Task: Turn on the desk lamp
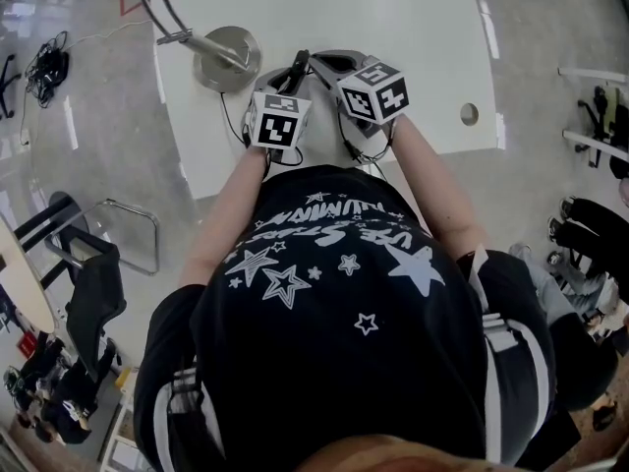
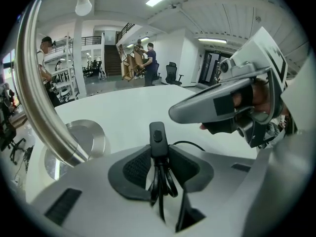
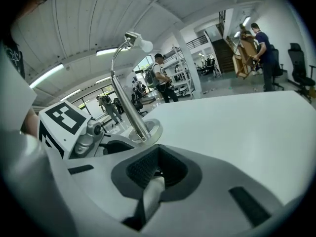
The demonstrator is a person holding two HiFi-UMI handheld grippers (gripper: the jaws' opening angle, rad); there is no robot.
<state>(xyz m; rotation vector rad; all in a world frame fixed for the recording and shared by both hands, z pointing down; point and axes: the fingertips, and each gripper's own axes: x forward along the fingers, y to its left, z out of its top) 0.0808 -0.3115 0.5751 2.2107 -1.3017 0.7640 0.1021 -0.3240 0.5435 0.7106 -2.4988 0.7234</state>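
On the left part of the white bench (image 1: 413, 18) the lamp (image 1: 228, 57) is standing on its round metal base. Its shiny pole (image 2: 44, 107) is rising and bending over to a bulb (image 2: 83, 4) that is hanging at the top of the left gripper view. Just right of the base, the left tongs (image 2: 158, 154) are pointing down at the bench and gripping the lamp's small black switch (image 2: 157, 137). The pads are pressing it from both sides, and its button is facing the camera. Loops of black cord (image 2: 163, 181) are hanging between the jaws below the switch, and one stretch is curving away over the bench to the right. The marker cube (image 1: 277, 119) on these tongs is showing just above the shirt of the person (image 1: 334, 293), who is leaning over the near edge. The right tongs (image 3: 158, 152) are sitting close beside the left ones, with their own cube (image 1: 373, 89) a little further over the bench. In the left gripper view their tip is hanging near the switch, up and to its right, without touching it. Their jaws seem to be drawn together on nothing, though the hollow between the pads is dark. Further right, a small round hole (image 1: 469, 114) is showing in the bench near its edge.
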